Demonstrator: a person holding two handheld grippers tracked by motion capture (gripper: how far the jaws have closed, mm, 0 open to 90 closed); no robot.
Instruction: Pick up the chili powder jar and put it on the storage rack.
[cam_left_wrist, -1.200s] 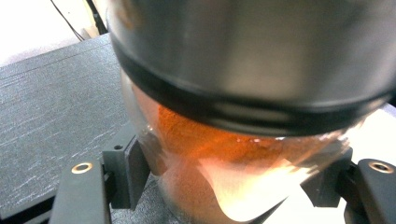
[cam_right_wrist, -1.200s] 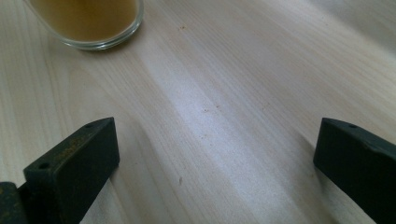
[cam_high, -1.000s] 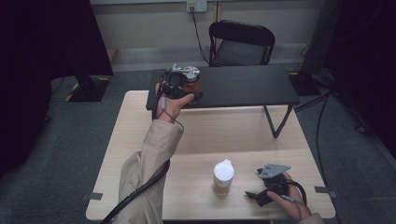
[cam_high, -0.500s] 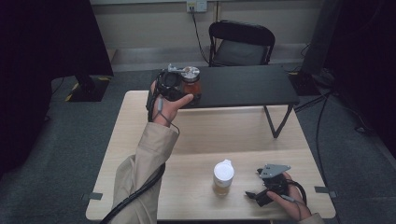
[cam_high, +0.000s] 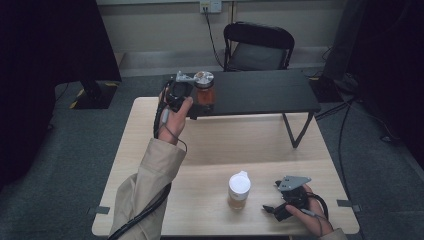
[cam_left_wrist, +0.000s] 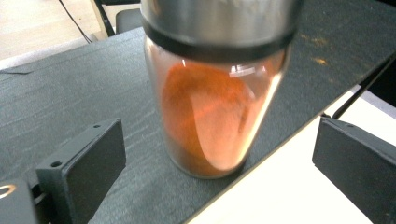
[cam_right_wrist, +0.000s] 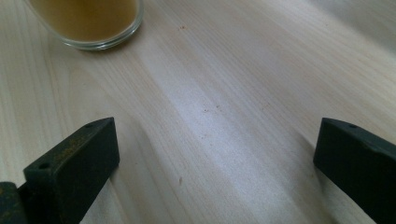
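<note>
- A glass jar of orange powder with a silver metal lid (cam_high: 204, 90) stands upright on the black low bench (cam_high: 260, 92), close to its front left corner; in the left gripper view its base sits just inside the bench's front edge (cam_left_wrist: 212, 116).
- The left gripper (cam_high: 176, 92), held in a hand with a beige sleeve (cam_high: 150, 185), is at the bench's left end, just beside that jar. Its two black jaws are spread wide, one on each side of the jar and clear of the glass, gripping nothing.
- A second glass jar with tan contents and a white lid (cam_high: 239, 189) stands on the light wooden table (cam_high: 240, 145), near the front edge.
- The right gripper (cam_high: 280, 205) rests low by the table's front right corner, near that jar but apart from it. Its jaws are wide apart over bare wood and empty.
</note>
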